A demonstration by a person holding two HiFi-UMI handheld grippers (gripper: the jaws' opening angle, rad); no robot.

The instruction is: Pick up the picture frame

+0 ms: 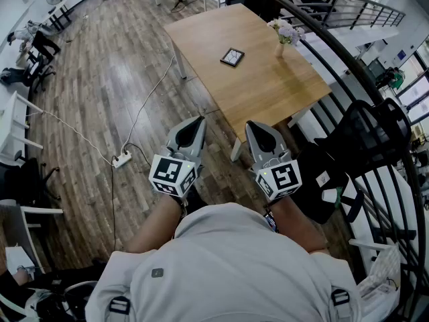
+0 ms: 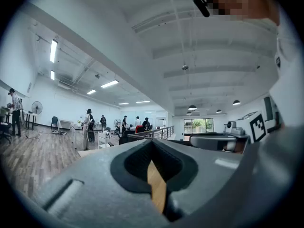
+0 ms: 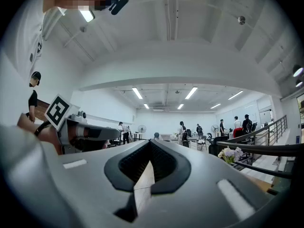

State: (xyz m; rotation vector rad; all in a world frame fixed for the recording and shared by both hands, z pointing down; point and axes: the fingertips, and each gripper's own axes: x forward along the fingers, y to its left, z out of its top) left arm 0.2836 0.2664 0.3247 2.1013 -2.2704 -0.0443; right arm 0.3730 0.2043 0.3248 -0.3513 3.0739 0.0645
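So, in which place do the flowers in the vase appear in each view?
Head view: the flowers stand upper middle, at the far right corner of the table.
Left gripper view: not in it.
Right gripper view: lower right, just under the dark rail.
Shared landmark: the railing shows in all three.

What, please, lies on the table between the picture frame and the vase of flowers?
Nothing does. In the head view, the stretch of wooden table between the picture frame and the vase of flowers is bare wood.
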